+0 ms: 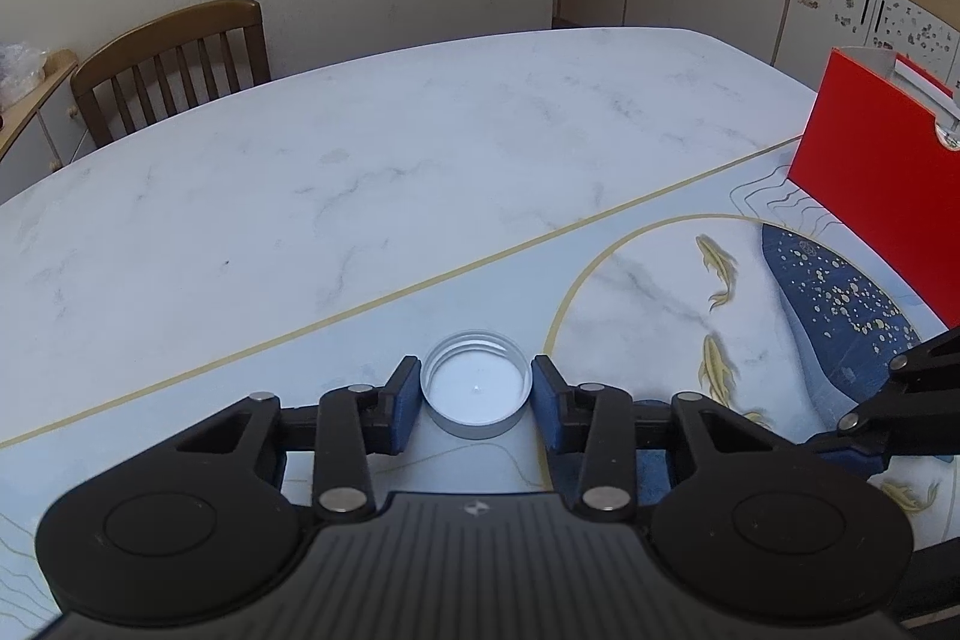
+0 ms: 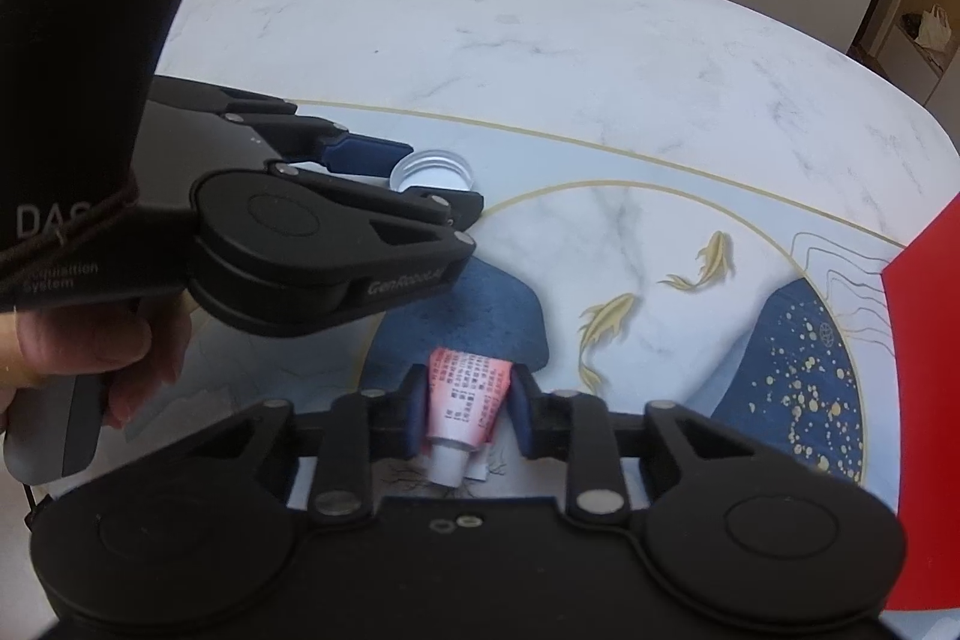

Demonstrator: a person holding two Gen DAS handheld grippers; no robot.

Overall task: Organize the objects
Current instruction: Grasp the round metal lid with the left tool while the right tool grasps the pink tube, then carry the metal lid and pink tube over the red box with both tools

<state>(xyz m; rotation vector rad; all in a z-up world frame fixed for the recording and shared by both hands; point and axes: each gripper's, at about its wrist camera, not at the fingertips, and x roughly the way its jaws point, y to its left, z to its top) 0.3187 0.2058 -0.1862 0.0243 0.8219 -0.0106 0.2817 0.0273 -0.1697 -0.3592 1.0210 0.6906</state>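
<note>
left wrist view: our left tool [image 1: 474,391] clamps the white cap [image 1: 476,383] at lower centre; right tool [image 2: 463,409] pinches the uncapped tube [image 2: 465,400]. nothing's in the red box [image 1: 876,172] yet.

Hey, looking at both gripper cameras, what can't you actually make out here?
- Red box: contents hidden by its wall; cut off at the frame edge in both views.
- Tube: printed text too small to read; its far end is out of focus.
- White cap: right wrist view, partly hidden behind the left gripper.
- Shelf items: left wrist view, too small.
</note>
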